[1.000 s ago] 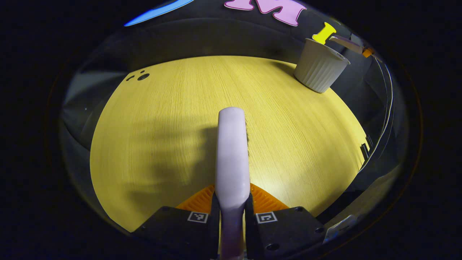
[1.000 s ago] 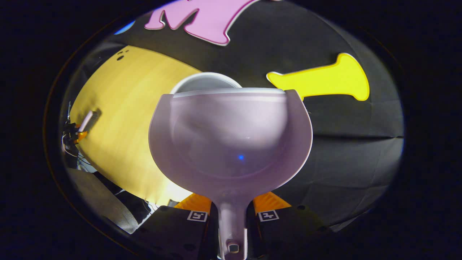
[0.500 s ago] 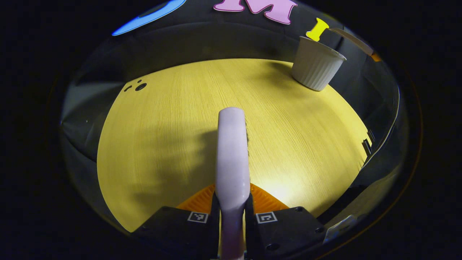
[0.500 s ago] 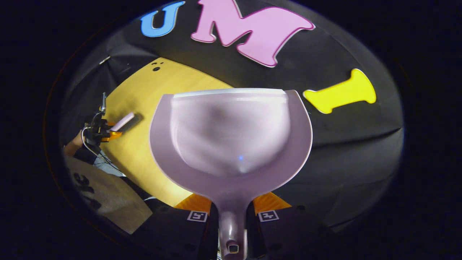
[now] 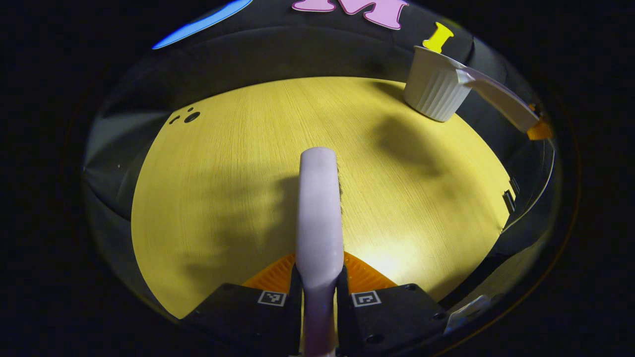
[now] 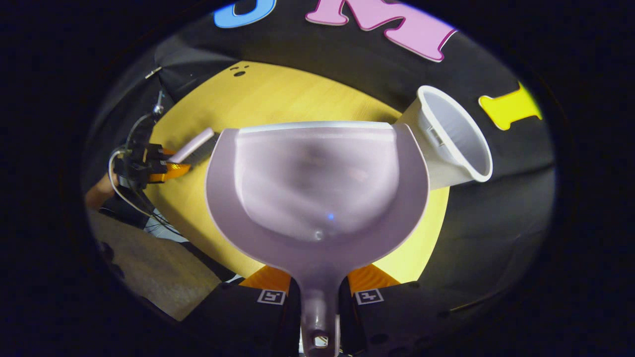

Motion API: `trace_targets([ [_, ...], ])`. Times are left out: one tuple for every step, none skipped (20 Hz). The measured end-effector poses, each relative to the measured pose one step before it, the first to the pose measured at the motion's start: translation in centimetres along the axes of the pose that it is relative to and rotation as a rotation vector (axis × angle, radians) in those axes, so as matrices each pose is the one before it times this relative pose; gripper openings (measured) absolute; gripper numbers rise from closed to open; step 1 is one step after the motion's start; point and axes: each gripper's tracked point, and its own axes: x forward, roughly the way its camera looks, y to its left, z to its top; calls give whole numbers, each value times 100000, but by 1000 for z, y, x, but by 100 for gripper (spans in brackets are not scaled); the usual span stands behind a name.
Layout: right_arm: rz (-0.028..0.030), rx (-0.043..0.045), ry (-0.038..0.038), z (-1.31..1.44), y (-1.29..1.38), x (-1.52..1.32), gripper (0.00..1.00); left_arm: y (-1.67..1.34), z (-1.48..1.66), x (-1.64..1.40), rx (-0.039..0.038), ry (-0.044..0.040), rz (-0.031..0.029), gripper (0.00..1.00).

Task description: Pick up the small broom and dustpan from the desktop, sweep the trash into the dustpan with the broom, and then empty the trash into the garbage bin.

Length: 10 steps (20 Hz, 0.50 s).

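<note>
Close in, left tongs clamped on broom, right tongs clamped on dustpan handle. Further off, garbage bin just beyond pan's right corner; could clip the rim and topple it. Beyond, bare yellow worktop, no trash visible, black booth wall behind.
</note>
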Motion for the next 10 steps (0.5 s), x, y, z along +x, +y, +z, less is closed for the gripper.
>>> trace_targets([
  [334, 1640, 1657, -936, 814, 1291, 32, 138, -55, 469, 107, 910, 650, 33],
  [868, 1247, 1376, -945, 915, 1287, 32, 4, -136, 362, -126, 678, 493, 31],
  [571, 1823, 1362, -692, 749, 1157, 32, -41, -57, 171, -147, 523, 503, 31],
  [468, 1914, 969, -701, 816, 1061, 36, -79, -13, 243, 130, 214, 497, 32],
  [279, 2620, 589, -567, 397, 850, 38, -109, 163, 237, 652, -43, 622, 32],
  [295, 3231, 391, -468, 390, 808, 39, -40, 17, 104, 981, -63, 854, 32],
  [289, 3224, 227, -422, 644, 859, 36, -79, -98, -132, 1309, -252, 918, 34],
  [140, 3037, -154, -134, 51, 645, 36, -108, -43, -220, 1295, -161, 1391, 34],
  [-173, 2464, -275, -282, -153, 837, 36, 60, 193, -159, 1068, -395, 1858, 32],
  [-469, 1958, -197, -105, 15, 638, 36, -98, -88, -80, 617, 68, 2077, 33],
])
